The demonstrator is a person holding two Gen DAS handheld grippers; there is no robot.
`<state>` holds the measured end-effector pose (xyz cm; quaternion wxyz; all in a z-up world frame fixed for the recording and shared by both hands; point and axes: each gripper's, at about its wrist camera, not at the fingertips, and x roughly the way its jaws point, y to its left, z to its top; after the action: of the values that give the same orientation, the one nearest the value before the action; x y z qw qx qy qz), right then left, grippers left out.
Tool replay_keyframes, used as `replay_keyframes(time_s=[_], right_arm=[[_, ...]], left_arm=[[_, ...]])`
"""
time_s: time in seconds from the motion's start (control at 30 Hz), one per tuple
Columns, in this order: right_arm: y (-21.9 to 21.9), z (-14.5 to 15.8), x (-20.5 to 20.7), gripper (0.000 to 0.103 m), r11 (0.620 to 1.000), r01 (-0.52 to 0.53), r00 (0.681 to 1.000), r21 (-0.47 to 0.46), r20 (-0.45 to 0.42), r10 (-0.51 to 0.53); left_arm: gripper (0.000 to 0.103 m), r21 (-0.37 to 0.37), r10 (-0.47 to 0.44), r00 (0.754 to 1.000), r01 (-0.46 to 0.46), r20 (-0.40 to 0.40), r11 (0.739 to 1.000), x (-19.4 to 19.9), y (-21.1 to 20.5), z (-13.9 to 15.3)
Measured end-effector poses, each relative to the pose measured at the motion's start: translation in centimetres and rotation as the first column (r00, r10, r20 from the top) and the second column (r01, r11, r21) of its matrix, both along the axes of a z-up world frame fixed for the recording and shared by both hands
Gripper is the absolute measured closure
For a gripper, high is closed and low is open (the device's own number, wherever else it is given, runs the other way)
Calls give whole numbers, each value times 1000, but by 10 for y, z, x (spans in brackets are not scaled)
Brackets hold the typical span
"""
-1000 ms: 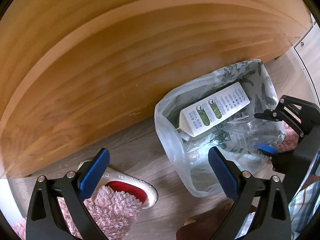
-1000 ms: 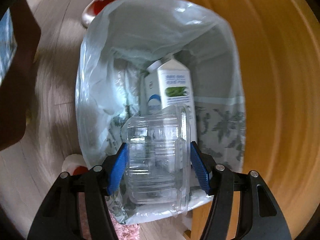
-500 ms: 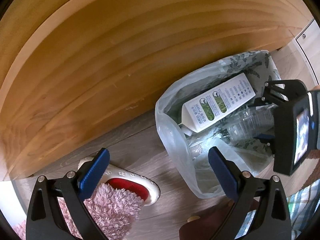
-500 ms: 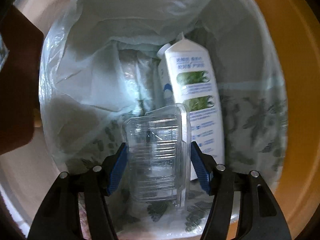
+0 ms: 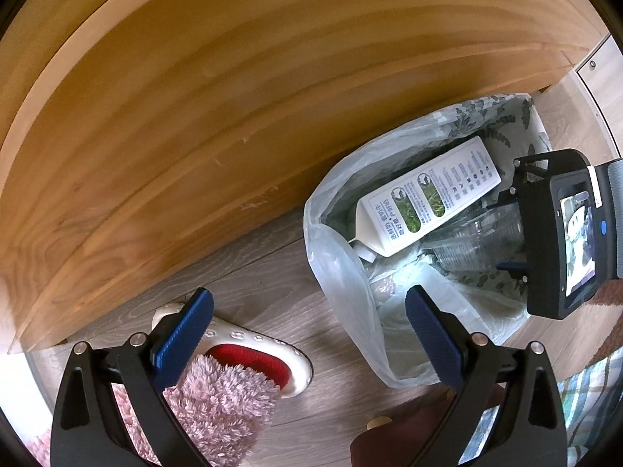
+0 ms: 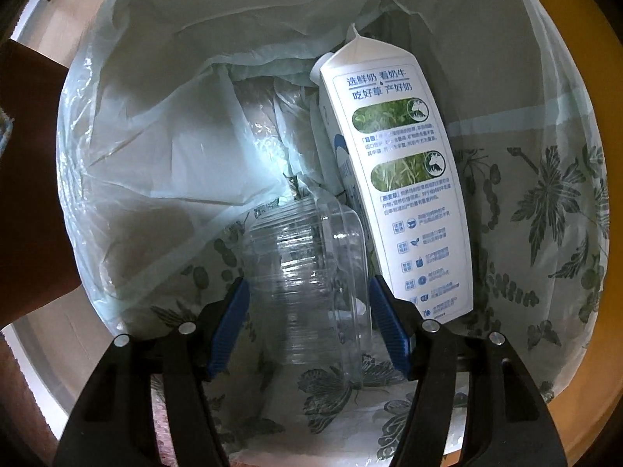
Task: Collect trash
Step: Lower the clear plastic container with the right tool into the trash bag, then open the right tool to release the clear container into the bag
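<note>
At the far left of the left wrist view lies a white slipper with a red insole and pink fluffy trim [image 5: 249,354] on the grey wood-look floor [image 5: 241,264], close under a broad pale wooden panel [image 5: 233,97]. Above it hangs the left gripper [image 5: 309,330], its blue pads wide apart with nothing between them; it has no part in the work just now.

To the right stands the bin with a leaf-printed wall and a thin translucent plastic liner [image 5: 342,272]. Inside, a white milk carton with green grass pictures [image 5: 428,202] leans against the far wall, cap end down.

Right of that, the right gripper [image 6: 307,327] points down into the bin mouth, its blue pads clamped on the two sides of a clear ribbed plastic clamshell container [image 6: 307,264]. The container is held inside the liner's opening, just beside the carton and seemingly above the bin's contents.

The step in hand looks like dropping this piece of trash. Next, the pads need to spread so the container falls beside the carton, and then the gripper should lift straight out without snagging the loose liner.
</note>
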<state>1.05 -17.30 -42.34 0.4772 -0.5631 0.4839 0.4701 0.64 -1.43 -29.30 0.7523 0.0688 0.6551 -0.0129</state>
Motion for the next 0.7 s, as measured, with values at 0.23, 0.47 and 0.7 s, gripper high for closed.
replay_keyframes(time_s=[0.23,0.47,0.7], right_arm=[[4,-11,10,33,995,91,996,-28,-12,-91],[3,-5,10,29,992,119,993,-37,-5,-119],[-7,13,4,29,989,143,990,-41,22,-142]], left_arm=[[8,3,-9,1000,9,-6,1000,-2,-5,-1],[8,8,-12,1000,12,-9,1000,-4,-8,-1],[8,12,-3,1000,3,-15,1000,-4,-4,-3]])
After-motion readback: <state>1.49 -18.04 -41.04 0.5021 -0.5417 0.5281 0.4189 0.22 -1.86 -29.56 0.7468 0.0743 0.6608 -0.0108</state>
